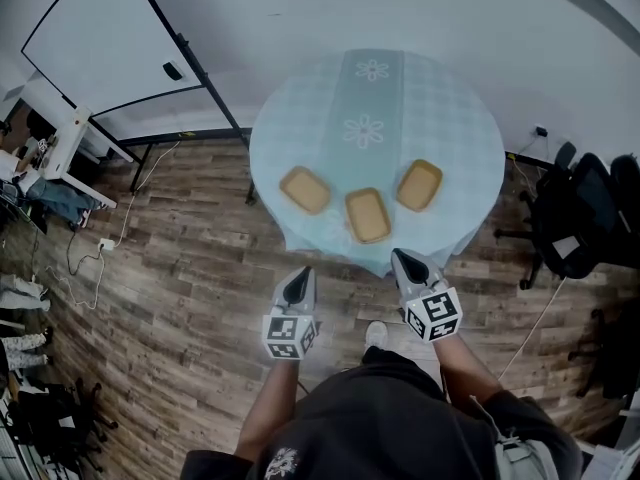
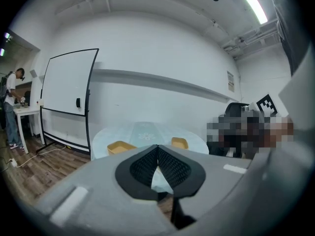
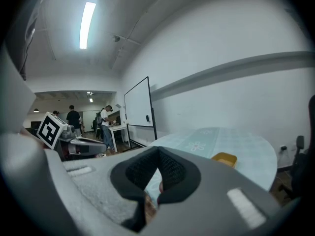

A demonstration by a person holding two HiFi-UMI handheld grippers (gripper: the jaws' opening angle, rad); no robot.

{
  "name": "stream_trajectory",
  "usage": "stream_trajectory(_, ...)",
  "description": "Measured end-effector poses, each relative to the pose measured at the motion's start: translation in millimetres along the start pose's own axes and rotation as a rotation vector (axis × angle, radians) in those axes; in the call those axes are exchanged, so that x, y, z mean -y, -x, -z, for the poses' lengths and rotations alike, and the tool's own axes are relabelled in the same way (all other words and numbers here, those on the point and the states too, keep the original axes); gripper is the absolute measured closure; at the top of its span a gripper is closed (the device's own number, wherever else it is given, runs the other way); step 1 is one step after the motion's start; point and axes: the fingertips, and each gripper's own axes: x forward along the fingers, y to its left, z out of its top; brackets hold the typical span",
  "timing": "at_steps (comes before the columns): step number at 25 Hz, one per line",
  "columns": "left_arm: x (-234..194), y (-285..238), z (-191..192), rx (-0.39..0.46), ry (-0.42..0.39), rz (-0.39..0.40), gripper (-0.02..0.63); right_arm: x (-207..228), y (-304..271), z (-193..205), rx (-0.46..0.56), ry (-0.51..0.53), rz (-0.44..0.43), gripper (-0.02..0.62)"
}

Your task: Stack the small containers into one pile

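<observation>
Head view: left container (image 1: 305,189), middle container (image 1: 368,215), right container (image 1: 419,185) apart on round table (image 1: 460,118); my left gripper (image 1: 299,280), right gripper (image 1: 402,260) short of it, jaws pressed together, empty.

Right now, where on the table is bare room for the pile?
Bare: the far half of the table, flowered runner included, beyond the containers. Crowded: the near edge, where left container, middle container and right container line up.
</observation>
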Motion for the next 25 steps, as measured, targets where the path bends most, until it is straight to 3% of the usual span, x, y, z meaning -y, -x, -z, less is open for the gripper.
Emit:
stream_trajectory(10, 0, -57, 7, -0.085, 0.001, -0.011, 0.600, 76, -31, 5, -0.027, -0.027, 0.029, 0.598)
stream_trajectory(25, 4, -98, 3, -0.099, -0.037, -0.032, 0.600, 106, -52, 20, -0.053, -0.058, -0.011, 0.598)
